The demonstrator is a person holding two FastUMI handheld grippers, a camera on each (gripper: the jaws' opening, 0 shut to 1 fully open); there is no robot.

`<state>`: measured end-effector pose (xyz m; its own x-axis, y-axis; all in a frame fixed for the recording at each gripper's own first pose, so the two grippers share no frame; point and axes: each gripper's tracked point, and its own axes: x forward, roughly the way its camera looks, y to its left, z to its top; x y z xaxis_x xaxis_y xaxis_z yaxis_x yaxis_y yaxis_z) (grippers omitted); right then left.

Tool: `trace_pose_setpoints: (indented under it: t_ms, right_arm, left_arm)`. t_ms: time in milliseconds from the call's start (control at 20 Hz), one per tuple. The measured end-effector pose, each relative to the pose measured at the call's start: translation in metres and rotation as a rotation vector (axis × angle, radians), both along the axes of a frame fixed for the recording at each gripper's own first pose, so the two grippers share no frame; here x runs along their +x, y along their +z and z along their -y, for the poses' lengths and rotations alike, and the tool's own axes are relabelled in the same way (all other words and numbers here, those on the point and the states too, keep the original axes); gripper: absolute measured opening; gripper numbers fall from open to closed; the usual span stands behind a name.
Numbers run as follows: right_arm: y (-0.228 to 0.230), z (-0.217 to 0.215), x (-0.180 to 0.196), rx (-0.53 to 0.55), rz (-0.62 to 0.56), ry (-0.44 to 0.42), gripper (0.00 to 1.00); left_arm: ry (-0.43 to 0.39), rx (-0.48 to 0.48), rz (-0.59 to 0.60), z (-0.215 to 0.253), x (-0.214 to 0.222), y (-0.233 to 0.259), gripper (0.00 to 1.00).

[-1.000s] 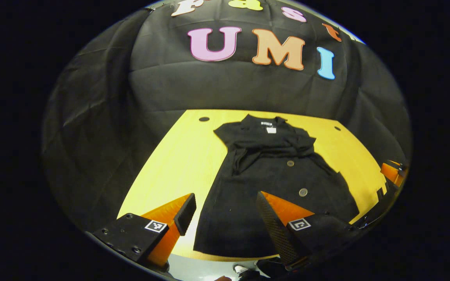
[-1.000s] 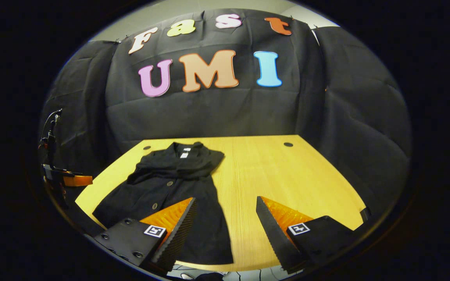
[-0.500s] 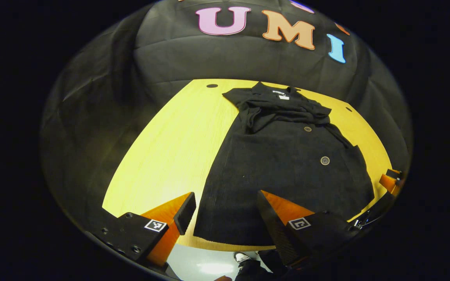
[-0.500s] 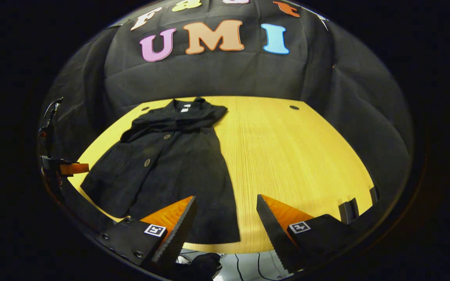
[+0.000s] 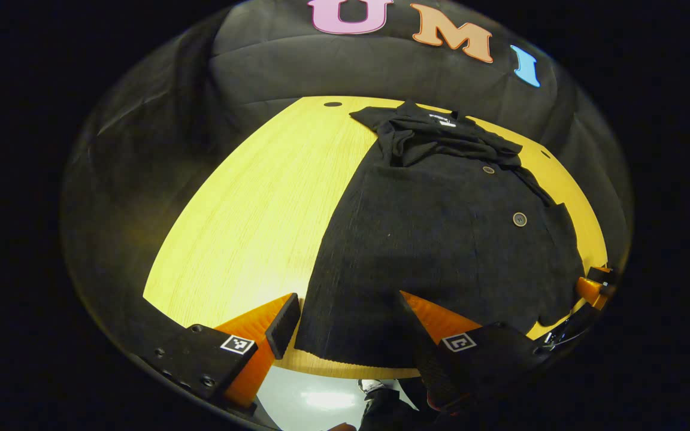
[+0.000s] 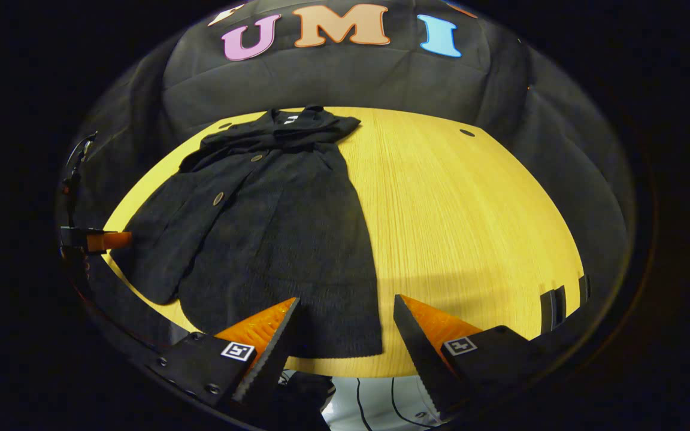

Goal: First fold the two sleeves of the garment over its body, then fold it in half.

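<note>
Your left claw (image 5: 345,323) and right claw (image 6: 345,329) both gape wide, gripping nothing, poised over the near hem of the garment (image 5: 441,239) lying flat on the table (image 6: 471,227).

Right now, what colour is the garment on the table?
Plain black garment, with small round brownish buttons down the front. Clearest in the right gripper view, against the yellow wood table.

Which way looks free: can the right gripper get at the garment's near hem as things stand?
Probably yes. The right gripper is open just above the garment, whose near hem lies flat by the table edge, with nothing between.
</note>
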<state>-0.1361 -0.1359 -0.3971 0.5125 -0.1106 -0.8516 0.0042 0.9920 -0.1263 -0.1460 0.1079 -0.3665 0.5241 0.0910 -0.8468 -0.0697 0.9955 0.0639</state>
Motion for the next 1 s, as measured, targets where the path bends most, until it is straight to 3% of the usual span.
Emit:
trace_pose_setpoints:
  t_ms: [50,200,300,350,400,550,600,850,1000]
  right_arm:
    - [-0.003,-0.002,-0.004,-0.002,-0.015,0.003,0.98]
    - [-0.005,-0.005,-0.003,0.021,-0.024,0.002,0.96]
    - [-0.006,-0.012,-0.005,0.05,-0.031,-0.005,0.87]
    - [-0.009,-0.013,-0.003,0.058,-0.037,0.008,0.75]
    - [-0.008,-0.017,-0.001,0.065,-0.033,0.022,0.71]
    - [-0.009,-0.025,0.0,0.081,-0.041,0.041,0.16]
    - [-0.009,-0.025,0.002,0.089,-0.043,0.051,0.11]
    - [-0.008,-0.024,0.004,0.12,-0.043,0.069,0.03]
    - [0.02,-0.03,0.021,0.136,0.07,0.085,0.03]
  left_arm:
    - [-0.008,0.001,0.01,0.001,0.002,0.001,0.98]
    - [-0.02,-0.002,0.008,0.002,0.0,0.001,0.97]
    - [-0.03,-0.003,0.014,0.003,0.0,0.003,0.93]
    - [-0.034,-0.003,0.015,0.004,0.0,0.003,0.88]
    - [-0.033,-0.009,0.014,0.007,0.002,0.0,0.71]
    - [0.0,-0.076,0.002,0.019,0.006,0.0,0.22]
    - [0.016,-0.093,0.007,0.019,0.007,0.0,0.06]
    - [0.029,-0.136,0.061,0.023,0.007,0.0,0.0]
    - [0.053,-0.102,0.099,0.021,0.009,0.01,0.0]
